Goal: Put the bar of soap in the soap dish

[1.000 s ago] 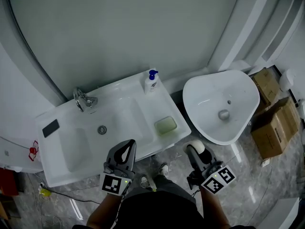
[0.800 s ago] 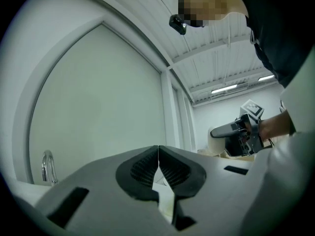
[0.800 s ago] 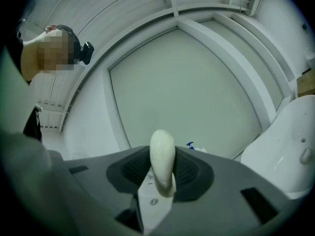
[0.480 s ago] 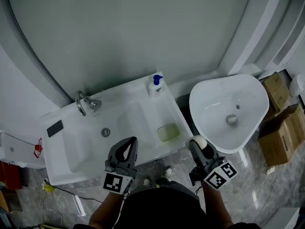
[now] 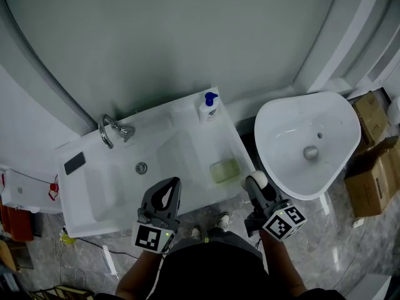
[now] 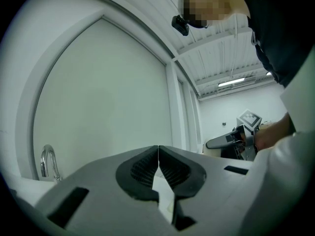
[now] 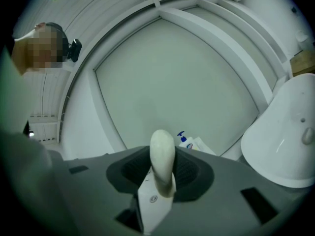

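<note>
My right gripper is shut on a cream bar of soap, held on edge between its pads; the soap stands upright in the right gripper view. It hovers just off the front right corner of the white washbasin unit. A pale green soap dish lies on the unit's right side, a little left of the soap. My left gripper is shut with nothing in it, over the unit's front edge; its pads meet in the left gripper view.
A chrome tap and a black pad sit at the unit's left, a blue-capped pump bottle at its back right. A separate white basin stands to the right, with cardboard boxes beyond. The person's feet show on the marble floor.
The right gripper with the soap has come in toward the unit's front right corner and lower. The view has shifted; the left gripper has barely moved.
</note>
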The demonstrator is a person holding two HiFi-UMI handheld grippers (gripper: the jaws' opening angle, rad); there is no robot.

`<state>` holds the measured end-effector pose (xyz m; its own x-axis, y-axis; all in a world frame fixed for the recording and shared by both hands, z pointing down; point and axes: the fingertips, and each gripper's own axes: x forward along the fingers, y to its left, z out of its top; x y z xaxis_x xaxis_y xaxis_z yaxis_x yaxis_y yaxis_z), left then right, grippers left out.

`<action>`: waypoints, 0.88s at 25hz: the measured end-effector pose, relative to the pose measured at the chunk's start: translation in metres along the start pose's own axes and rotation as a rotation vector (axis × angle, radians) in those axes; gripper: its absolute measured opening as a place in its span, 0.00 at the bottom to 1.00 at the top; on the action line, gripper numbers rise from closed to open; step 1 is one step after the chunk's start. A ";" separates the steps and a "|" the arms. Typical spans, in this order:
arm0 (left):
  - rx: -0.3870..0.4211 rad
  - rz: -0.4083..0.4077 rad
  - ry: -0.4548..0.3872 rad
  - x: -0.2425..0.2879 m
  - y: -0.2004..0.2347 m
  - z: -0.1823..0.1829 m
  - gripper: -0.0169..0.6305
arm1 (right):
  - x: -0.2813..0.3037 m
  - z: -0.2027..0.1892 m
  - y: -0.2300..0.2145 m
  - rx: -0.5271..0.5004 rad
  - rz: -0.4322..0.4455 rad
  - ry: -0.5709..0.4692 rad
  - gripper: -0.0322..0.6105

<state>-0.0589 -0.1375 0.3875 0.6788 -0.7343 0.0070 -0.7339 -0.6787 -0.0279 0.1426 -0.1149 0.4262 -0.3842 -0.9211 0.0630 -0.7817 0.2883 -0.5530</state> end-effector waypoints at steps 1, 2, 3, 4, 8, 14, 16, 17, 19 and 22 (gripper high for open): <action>0.000 0.005 0.006 -0.001 0.001 -0.001 0.06 | 0.004 -0.004 -0.004 0.018 -0.005 0.004 0.25; 0.000 0.009 0.012 -0.002 0.002 -0.002 0.06 | 0.007 -0.008 -0.008 0.038 -0.012 0.006 0.25; -0.001 0.015 0.017 -0.003 0.004 -0.003 0.06 | 0.011 -0.012 -0.012 0.060 -0.021 0.007 0.25; -0.001 0.021 0.022 -0.004 0.005 -0.004 0.06 | 0.014 -0.016 -0.017 0.080 -0.032 0.008 0.25; -0.001 0.043 0.045 -0.007 0.009 -0.008 0.06 | 0.026 -0.036 -0.038 0.154 -0.065 0.021 0.25; 0.006 0.067 0.068 -0.010 0.009 -0.011 0.06 | 0.043 -0.068 -0.057 0.265 -0.081 0.070 0.25; 0.011 0.075 0.075 -0.011 0.011 -0.012 0.06 | 0.049 -0.078 -0.061 0.292 -0.079 0.086 0.25; 0.013 0.080 0.079 -0.012 0.011 -0.012 0.06 | 0.051 -0.082 -0.063 0.303 -0.080 0.093 0.25; 0.016 0.087 0.085 -0.012 0.013 -0.012 0.06 | 0.055 -0.088 -0.069 0.322 -0.088 0.103 0.25; 0.024 0.090 0.088 -0.011 0.012 -0.012 0.06 | 0.059 -0.097 -0.077 0.342 -0.099 0.117 0.25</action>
<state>-0.0750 -0.1379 0.3992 0.6048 -0.7912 0.0911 -0.7900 -0.6104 -0.0566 0.1328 -0.1659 0.5535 -0.3837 -0.8984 0.2134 -0.6163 0.0771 -0.7837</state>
